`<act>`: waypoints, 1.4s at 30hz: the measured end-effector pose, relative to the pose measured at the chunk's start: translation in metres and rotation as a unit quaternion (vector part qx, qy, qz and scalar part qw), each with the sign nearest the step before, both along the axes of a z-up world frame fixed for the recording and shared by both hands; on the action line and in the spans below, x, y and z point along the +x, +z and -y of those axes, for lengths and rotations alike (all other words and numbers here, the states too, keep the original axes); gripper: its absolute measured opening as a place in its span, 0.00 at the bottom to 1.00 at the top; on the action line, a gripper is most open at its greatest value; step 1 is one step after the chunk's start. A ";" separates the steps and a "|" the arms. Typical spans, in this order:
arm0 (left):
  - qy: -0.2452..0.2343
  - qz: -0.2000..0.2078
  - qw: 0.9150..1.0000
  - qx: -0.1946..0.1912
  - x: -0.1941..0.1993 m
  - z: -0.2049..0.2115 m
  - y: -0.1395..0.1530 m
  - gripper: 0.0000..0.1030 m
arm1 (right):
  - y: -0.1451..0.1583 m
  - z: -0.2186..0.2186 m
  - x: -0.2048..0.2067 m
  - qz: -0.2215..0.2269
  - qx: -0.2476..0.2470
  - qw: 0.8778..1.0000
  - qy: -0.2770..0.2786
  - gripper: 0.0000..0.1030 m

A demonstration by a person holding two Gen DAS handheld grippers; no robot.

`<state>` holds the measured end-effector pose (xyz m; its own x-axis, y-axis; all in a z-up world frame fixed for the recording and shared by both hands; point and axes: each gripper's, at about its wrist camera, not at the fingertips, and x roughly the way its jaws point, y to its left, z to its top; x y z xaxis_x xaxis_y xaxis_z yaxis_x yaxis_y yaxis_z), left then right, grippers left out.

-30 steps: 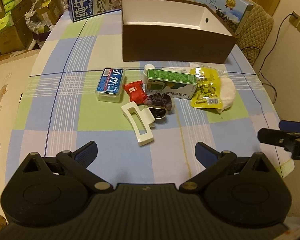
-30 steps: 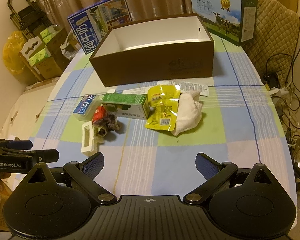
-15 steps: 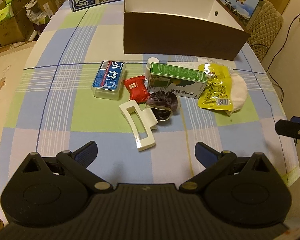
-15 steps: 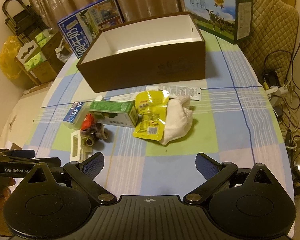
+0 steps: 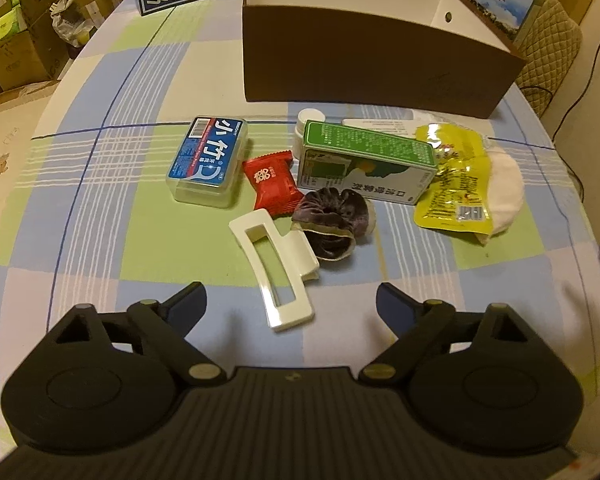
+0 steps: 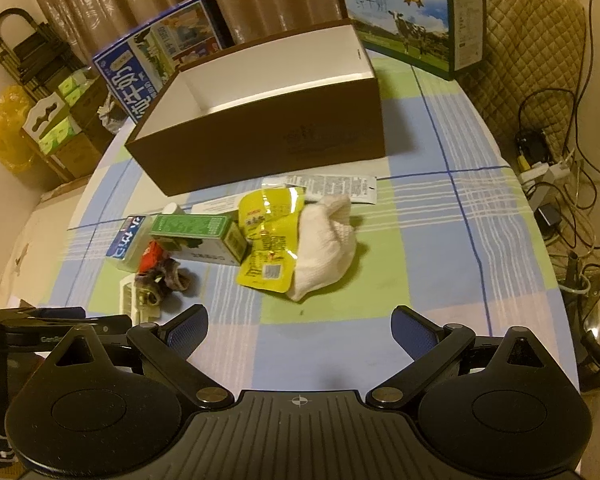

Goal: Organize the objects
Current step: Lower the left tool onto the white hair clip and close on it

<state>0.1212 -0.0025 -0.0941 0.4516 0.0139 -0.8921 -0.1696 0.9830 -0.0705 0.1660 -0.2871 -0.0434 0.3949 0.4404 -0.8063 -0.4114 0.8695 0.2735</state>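
Since a second ago the left gripper (image 5: pixel 291 299) has dropped toward the white rectangular plastic hair claw (image 5: pixel 275 265) lying on the checked tablecloth (image 5: pixel 100 208), its empty jaws just narrowing yet spread; a first pick looks imminent, the right gripper (image 6: pixel 300 326) gaping empty.

Small items (image 5: pixel 324 188) lie clustered before the open brown box (image 5: pixel 364 60).

Two milk cartons (image 6: pixel 156 64), one brown box (image 6: pixel 260 136).

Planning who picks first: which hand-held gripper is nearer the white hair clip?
Left. The left hand-held gripper hangs open right at the white hair clip; the right hand-held gripper sits off to its side.
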 end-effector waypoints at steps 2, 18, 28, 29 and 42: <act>0.003 -0.003 1.000 0.003 0.005 -0.001 -0.005 0.82 | -0.001 0.003 0.002 -0.002 -0.001 1.000 -0.003 0.93; 0.017 -0.006 1.000 0.014 0.027 -0.008 -0.040 0.46 | -0.007 0.017 0.019 -0.013 -0.003 1.000 -0.011 0.93; 0.013 -0.002 1.000 0.024 0.004 -0.017 -0.042 0.35 | -0.012 0.010 0.026 -0.018 -0.003 1.000 0.000 0.93; 0.015 -0.004 1.000 0.022 0.001 -0.019 -0.042 0.35 | -0.012 0.010 0.027 -0.018 -0.003 1.000 0.000 0.93; 0.025 -0.010 1.000 0.013 0.004 -0.021 -0.041 0.49 | -0.015 0.002 0.030 -0.008 0.015 1.000 0.017 0.92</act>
<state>0.1251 0.0189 -0.1349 0.4319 0.0593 -0.9000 -0.2191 0.9748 -0.0410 0.1959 -0.2891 -0.0586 0.3663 0.4772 -0.7988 -0.4352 0.8467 0.3062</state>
